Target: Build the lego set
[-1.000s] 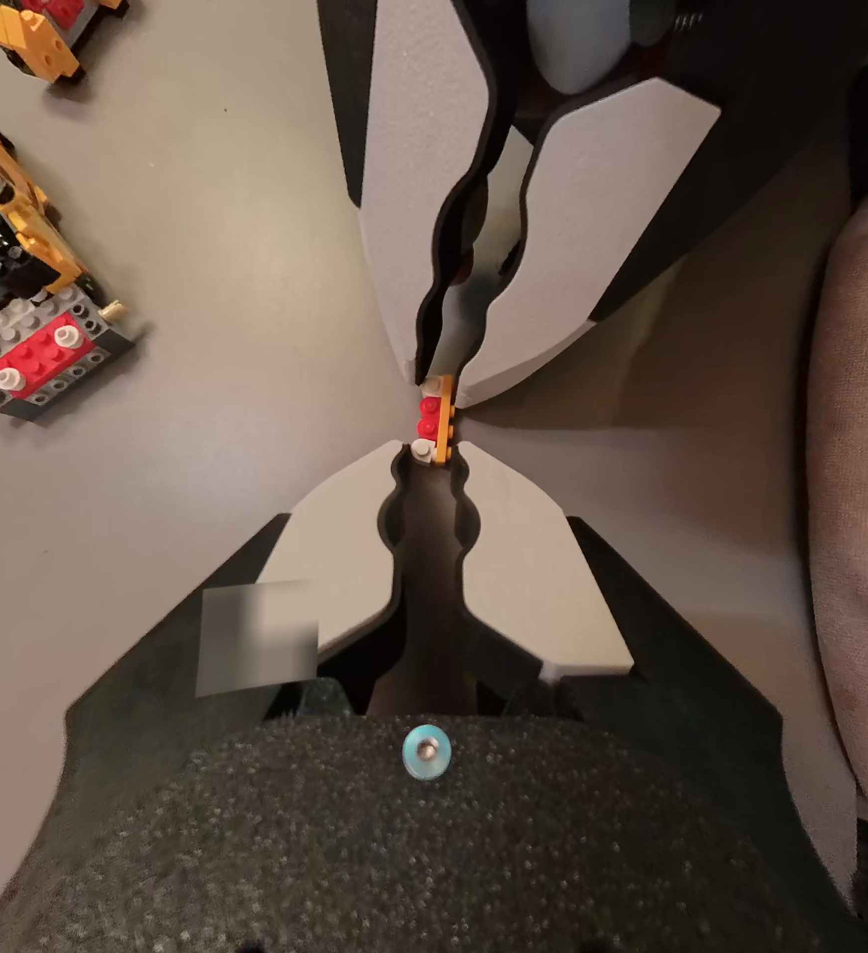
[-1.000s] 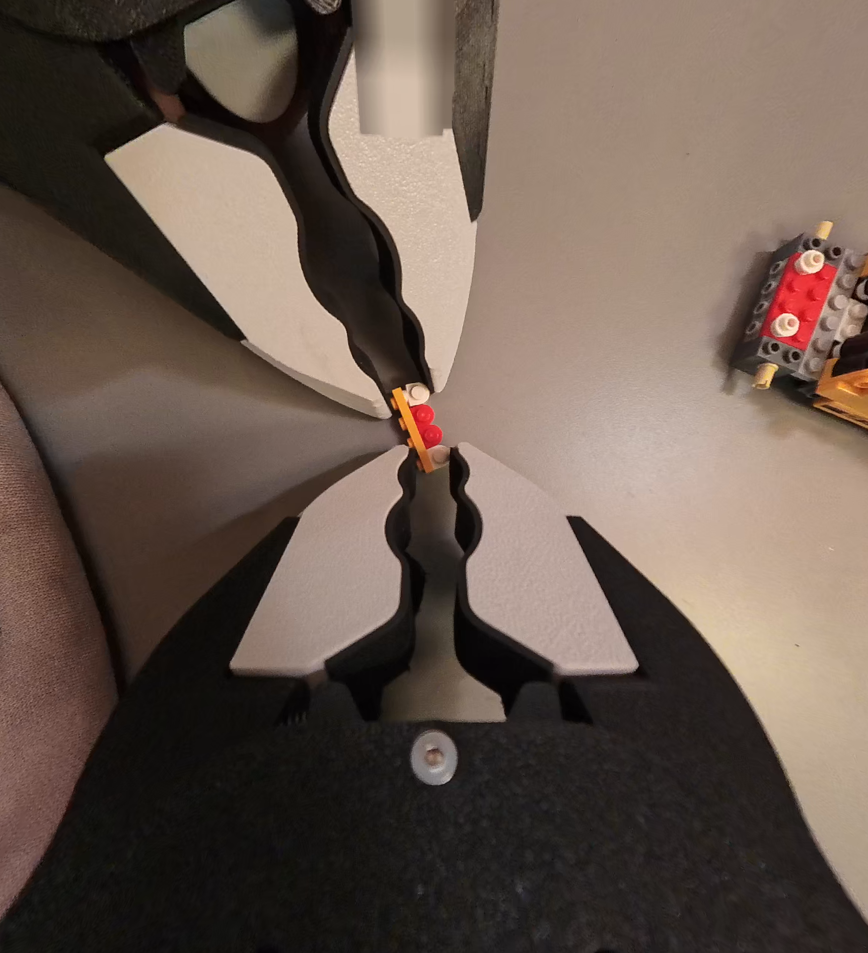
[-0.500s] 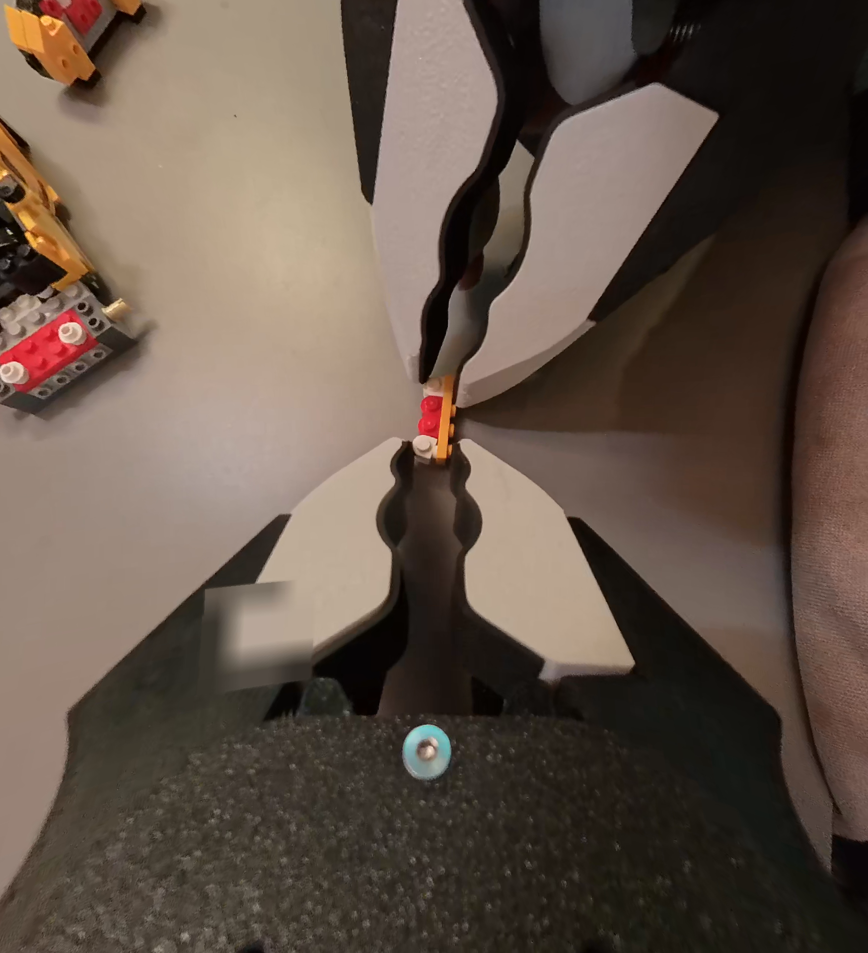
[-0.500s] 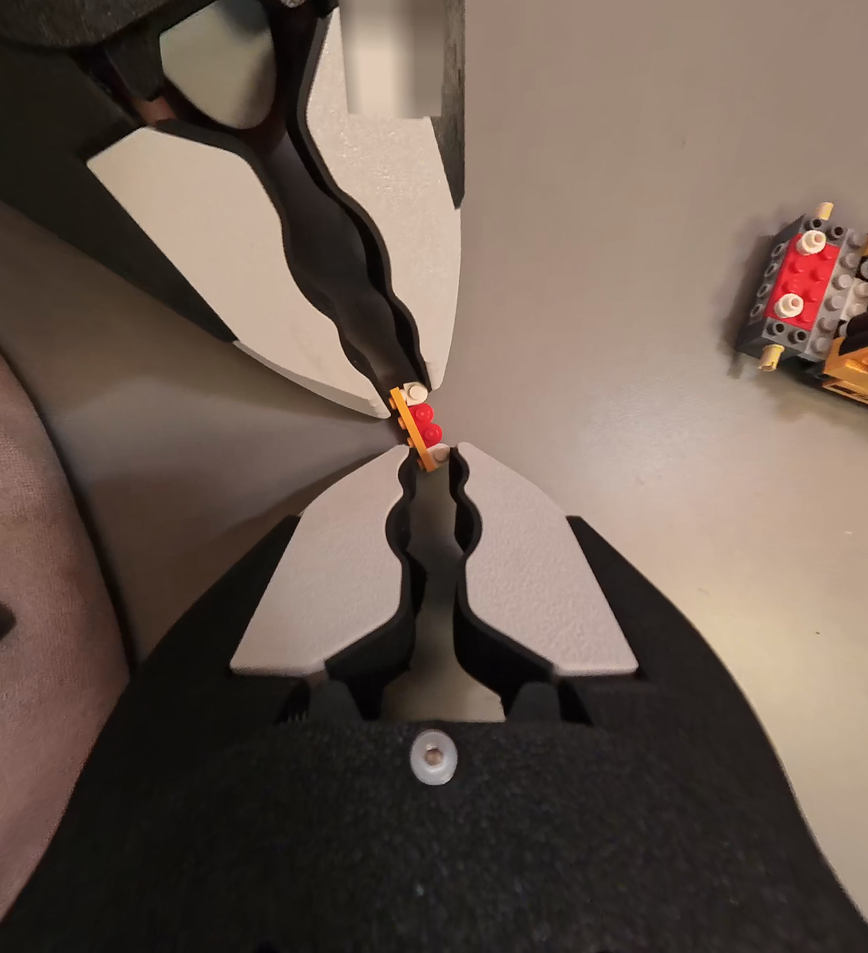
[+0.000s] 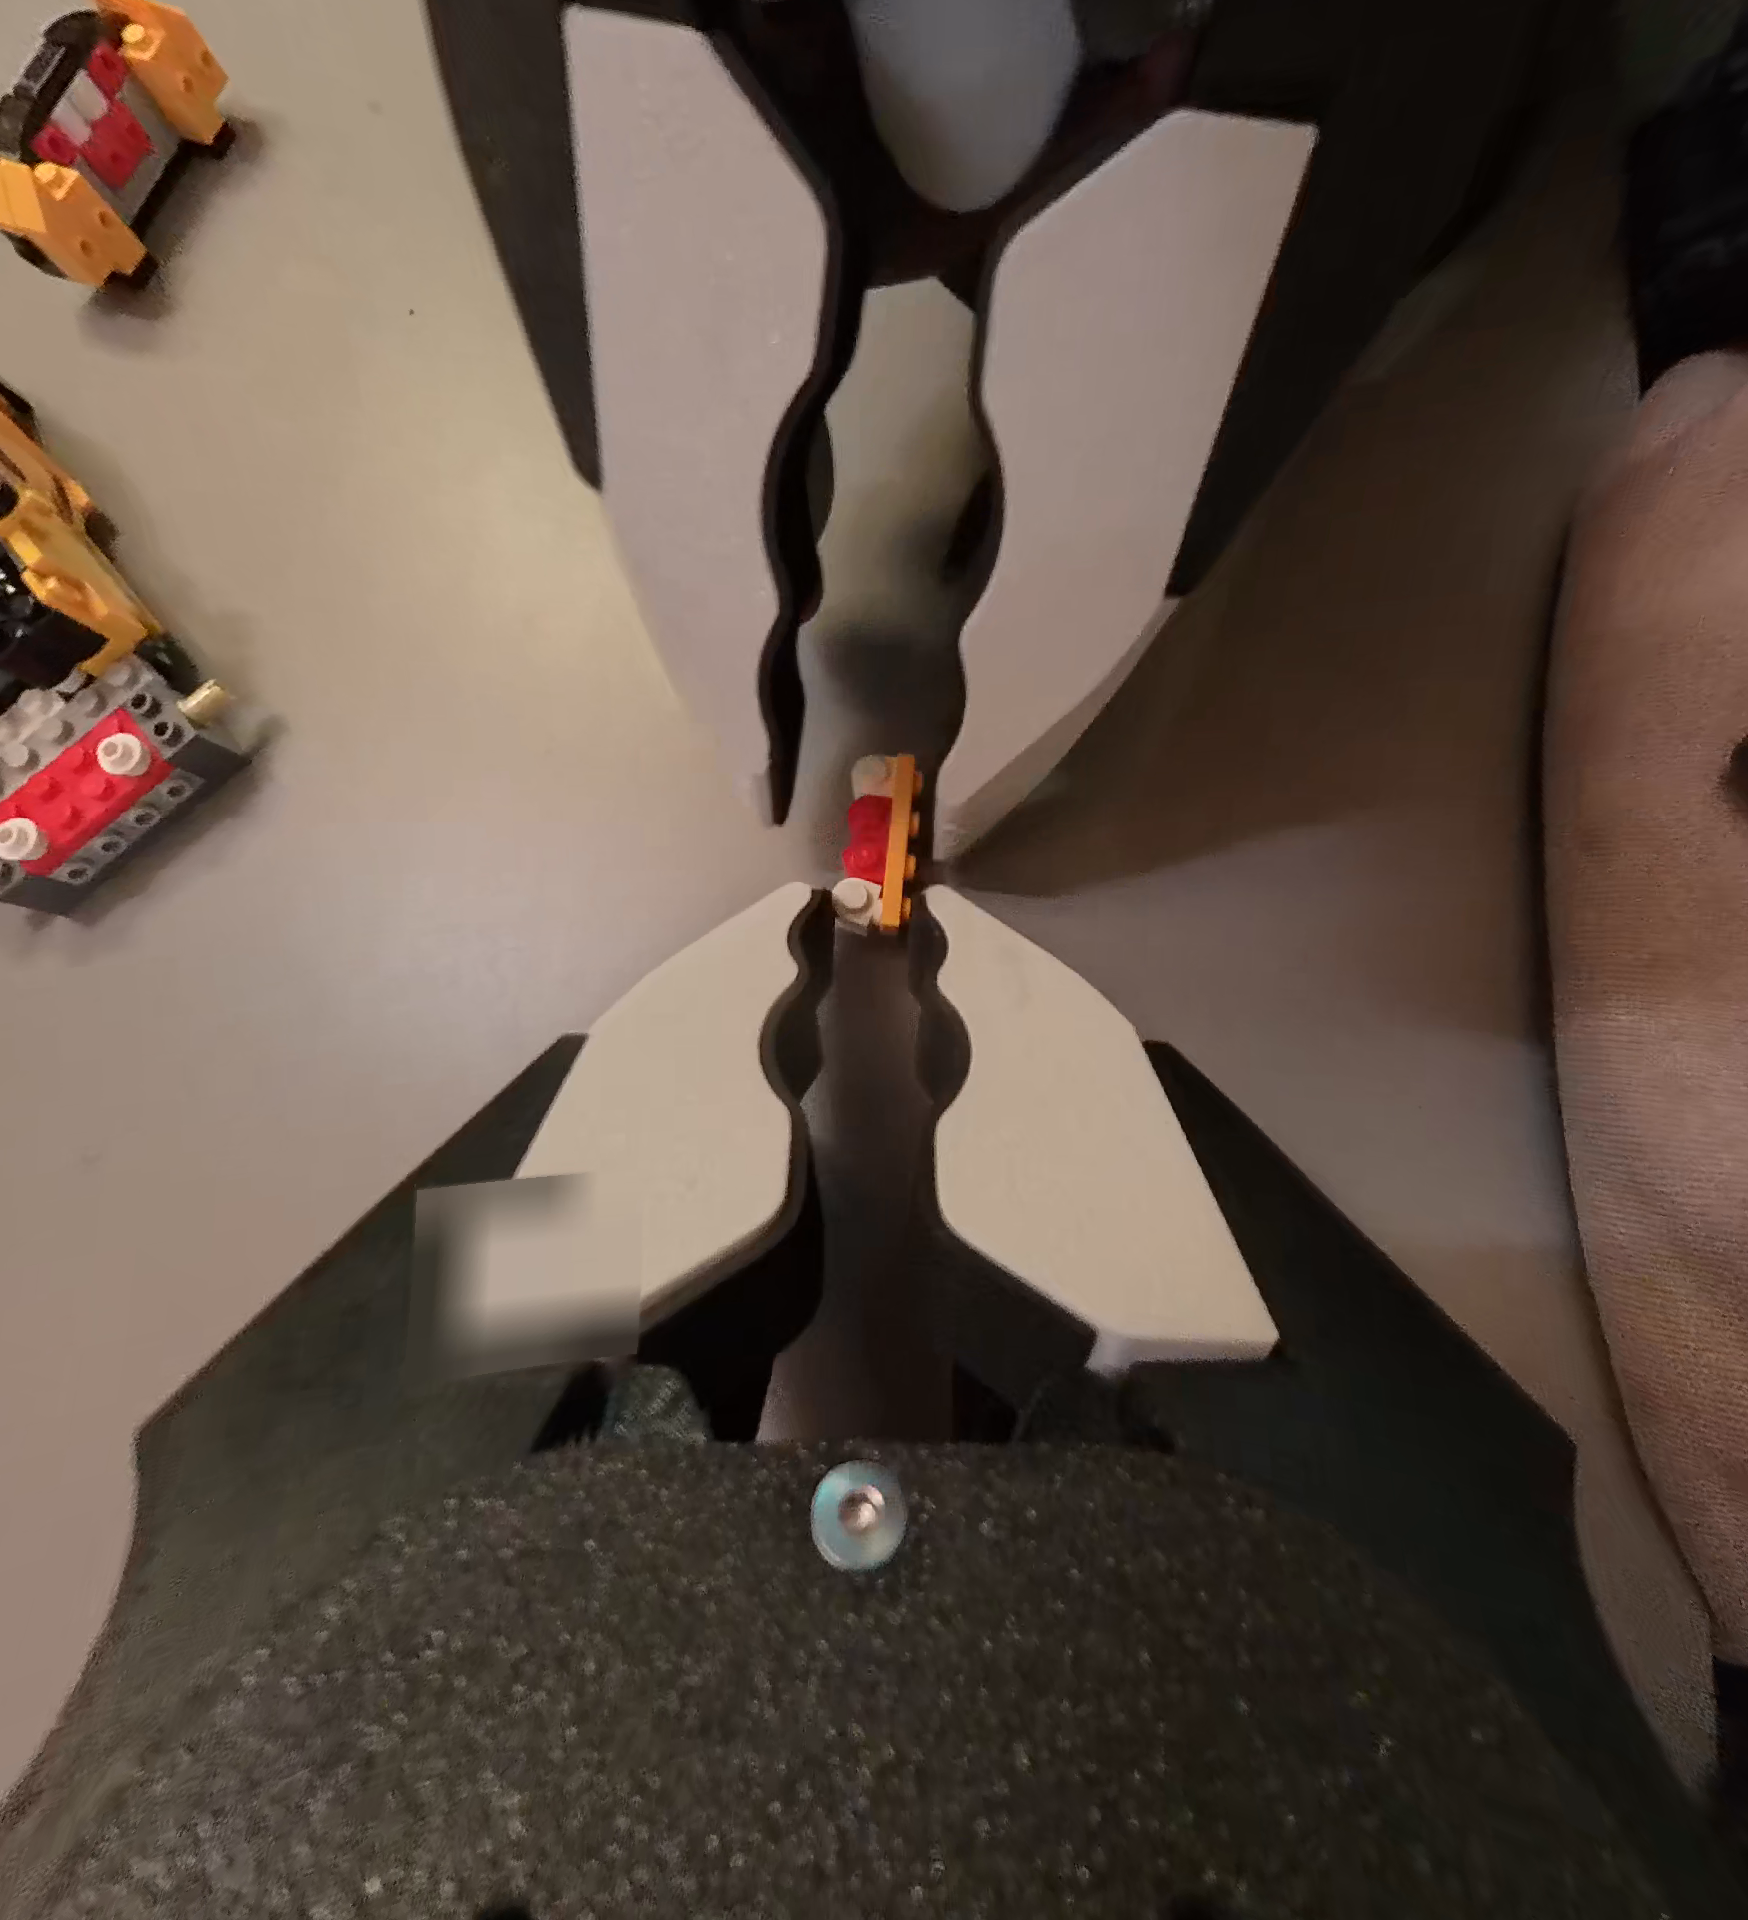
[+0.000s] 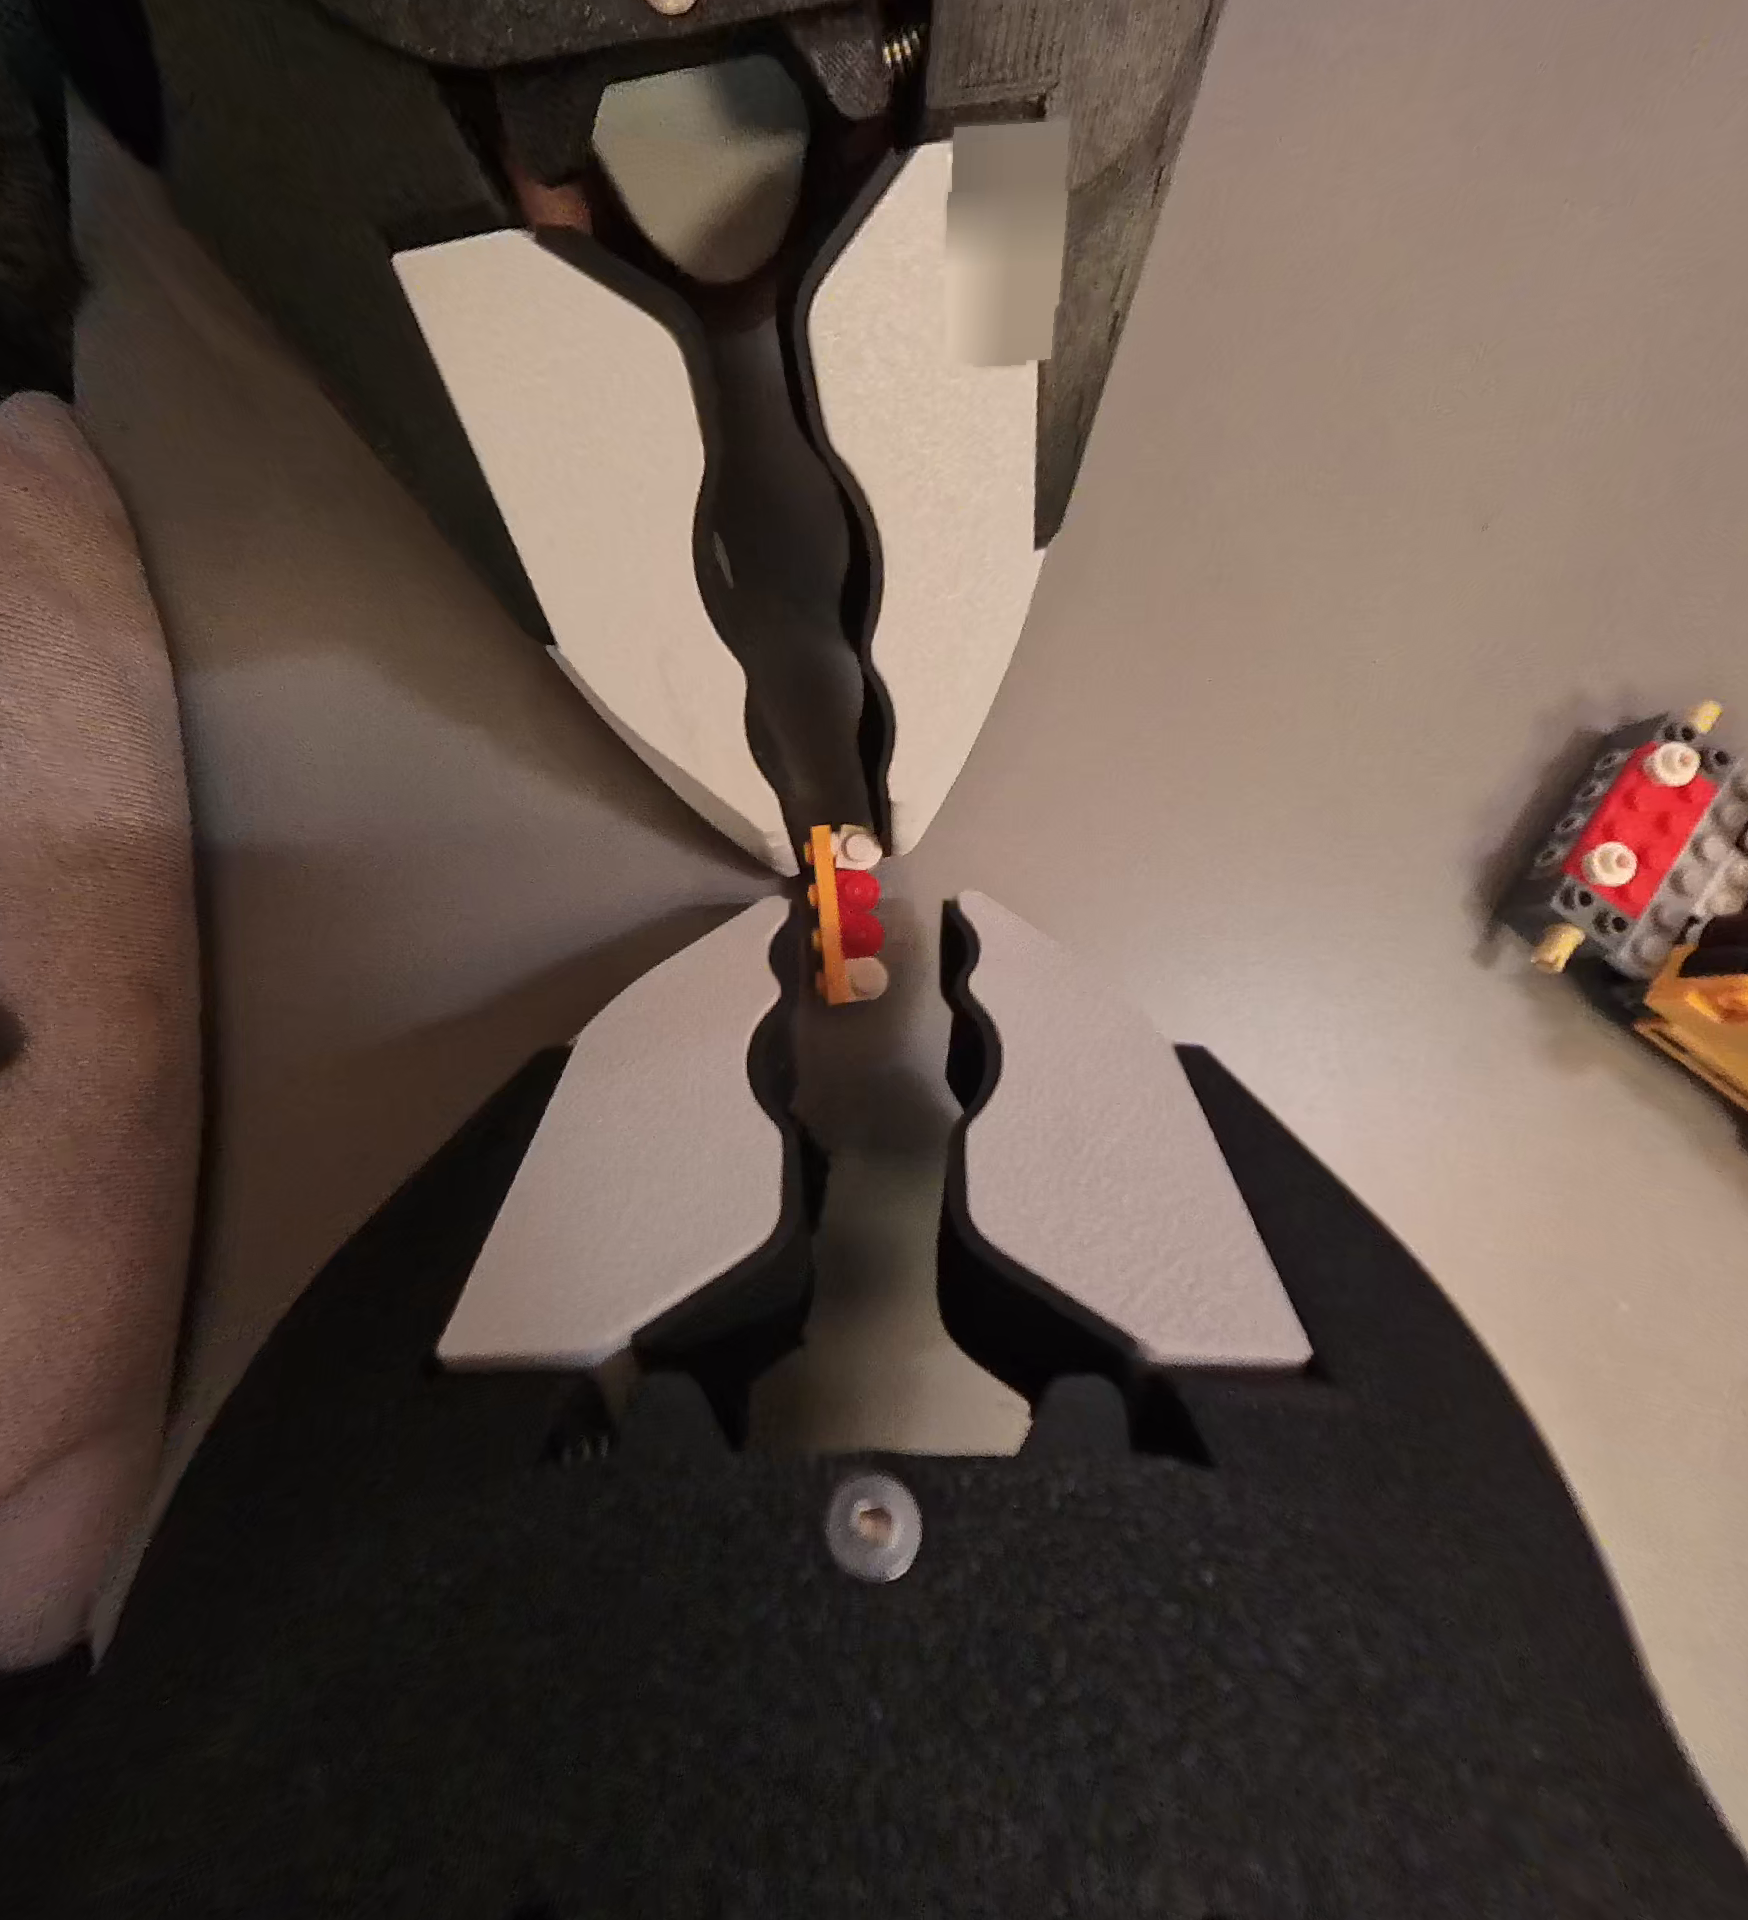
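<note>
Pinching one orange plate (image 5: 896, 852), left gripper (image 5: 875, 909), right gripper (image 6: 865, 914) spread, two red studs, two white.

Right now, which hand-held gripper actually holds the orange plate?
The left hand-held gripper: its jaws pinch the orange plate; the right hand-held gripper stands open.

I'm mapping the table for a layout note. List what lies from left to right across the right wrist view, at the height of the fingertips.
Pinkish-brown fabric → small orange plate with red and white studs, pinched at its far end by the left gripper → bare grey table → partly built yellow, grey and red lego vehicle.
</note>
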Demonstrator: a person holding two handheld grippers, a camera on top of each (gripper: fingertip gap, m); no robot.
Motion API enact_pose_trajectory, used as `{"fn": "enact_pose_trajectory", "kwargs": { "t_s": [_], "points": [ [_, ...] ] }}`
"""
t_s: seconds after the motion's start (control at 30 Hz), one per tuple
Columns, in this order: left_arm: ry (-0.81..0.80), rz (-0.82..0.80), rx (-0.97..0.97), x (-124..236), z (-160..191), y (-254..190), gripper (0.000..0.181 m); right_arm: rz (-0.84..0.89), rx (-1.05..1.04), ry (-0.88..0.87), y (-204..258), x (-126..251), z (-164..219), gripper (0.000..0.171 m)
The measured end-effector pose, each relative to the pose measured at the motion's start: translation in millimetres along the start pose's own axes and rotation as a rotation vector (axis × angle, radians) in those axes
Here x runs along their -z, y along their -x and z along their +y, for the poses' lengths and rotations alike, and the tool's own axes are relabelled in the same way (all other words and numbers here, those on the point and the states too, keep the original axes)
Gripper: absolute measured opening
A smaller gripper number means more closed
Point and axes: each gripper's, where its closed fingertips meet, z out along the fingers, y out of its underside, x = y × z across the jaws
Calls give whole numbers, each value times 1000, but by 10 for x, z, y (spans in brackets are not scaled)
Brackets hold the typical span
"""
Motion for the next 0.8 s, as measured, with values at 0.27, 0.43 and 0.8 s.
{"fn": "enact_pose_trajectory", "kwargs": {
  "t_s": [0.27,0.43,0.8],
  "points": [
    [9,16,-41,-12,19,-39,14,-111,64,21,124,-98,-5,13],
    [-5,53,-35,3,12,-69,22,-139,123,66,134,-72,14,13],
    [-19,67,20,15,1,-31,23,-172,164,97,104,-65,13,13]
  ]
}}
